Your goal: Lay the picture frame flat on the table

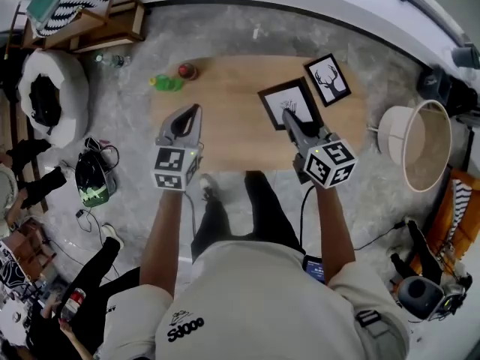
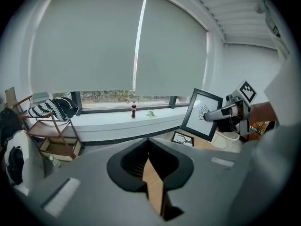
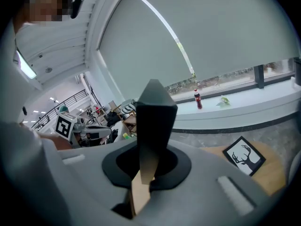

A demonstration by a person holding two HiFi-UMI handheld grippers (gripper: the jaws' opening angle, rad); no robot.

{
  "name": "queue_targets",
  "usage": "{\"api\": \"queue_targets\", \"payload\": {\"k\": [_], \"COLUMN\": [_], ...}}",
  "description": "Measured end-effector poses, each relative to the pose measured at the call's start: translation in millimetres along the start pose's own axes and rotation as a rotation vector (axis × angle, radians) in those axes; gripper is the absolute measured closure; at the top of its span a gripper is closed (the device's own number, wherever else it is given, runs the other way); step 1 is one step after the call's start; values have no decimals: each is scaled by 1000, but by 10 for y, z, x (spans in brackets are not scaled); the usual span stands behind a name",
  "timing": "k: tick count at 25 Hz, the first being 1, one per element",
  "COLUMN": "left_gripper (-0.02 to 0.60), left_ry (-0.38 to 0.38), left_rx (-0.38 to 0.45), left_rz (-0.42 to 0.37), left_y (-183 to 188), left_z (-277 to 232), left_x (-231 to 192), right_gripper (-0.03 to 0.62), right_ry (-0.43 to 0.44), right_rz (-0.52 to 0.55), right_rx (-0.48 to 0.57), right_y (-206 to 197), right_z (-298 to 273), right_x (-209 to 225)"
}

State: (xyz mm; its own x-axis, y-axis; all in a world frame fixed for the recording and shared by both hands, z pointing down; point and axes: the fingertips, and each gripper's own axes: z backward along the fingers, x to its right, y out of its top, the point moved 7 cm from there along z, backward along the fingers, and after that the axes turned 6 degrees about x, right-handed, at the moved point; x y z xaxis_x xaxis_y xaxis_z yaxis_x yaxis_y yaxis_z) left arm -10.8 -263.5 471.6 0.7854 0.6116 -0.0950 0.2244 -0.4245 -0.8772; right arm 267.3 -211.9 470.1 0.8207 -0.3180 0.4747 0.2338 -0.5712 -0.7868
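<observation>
Light wooden table (image 1: 225, 126) on a mottled grey floor (image 1: 300, 32), beside a long white window sill (image 1: 337, 2). Two pictures in black frames. One, a deer drawing (image 1: 328, 79), lies flat at the table's far right corner. The other, the black picture frame with a white print (image 1: 289, 102), stands tilted over the table's right half. Two grippers, one on each outstretched forearm, both angled forward and down. Right gripper (image 1: 287, 115) clamped on the tilted frame's near edge. Left gripper (image 1: 195, 109) above the table's left half, well apart from both frames, jaws together with nothing between them.
</observation>
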Motion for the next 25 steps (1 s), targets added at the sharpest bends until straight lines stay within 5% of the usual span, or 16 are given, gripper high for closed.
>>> {"api": "queue_targets", "payload": {"k": [25], "left_gripper": [571], "left_ry": [47], "left_rx": [-113], "left_rz": [96], "left_y": [-1026], "left_z": [-539], "left_x": [29], "right_gripper": [569], "right_ry": [20], "right_rz": [-121], "right_rx": [-197], "right_y": [-1243], "right_z": [-932], "right_x": [802]}}
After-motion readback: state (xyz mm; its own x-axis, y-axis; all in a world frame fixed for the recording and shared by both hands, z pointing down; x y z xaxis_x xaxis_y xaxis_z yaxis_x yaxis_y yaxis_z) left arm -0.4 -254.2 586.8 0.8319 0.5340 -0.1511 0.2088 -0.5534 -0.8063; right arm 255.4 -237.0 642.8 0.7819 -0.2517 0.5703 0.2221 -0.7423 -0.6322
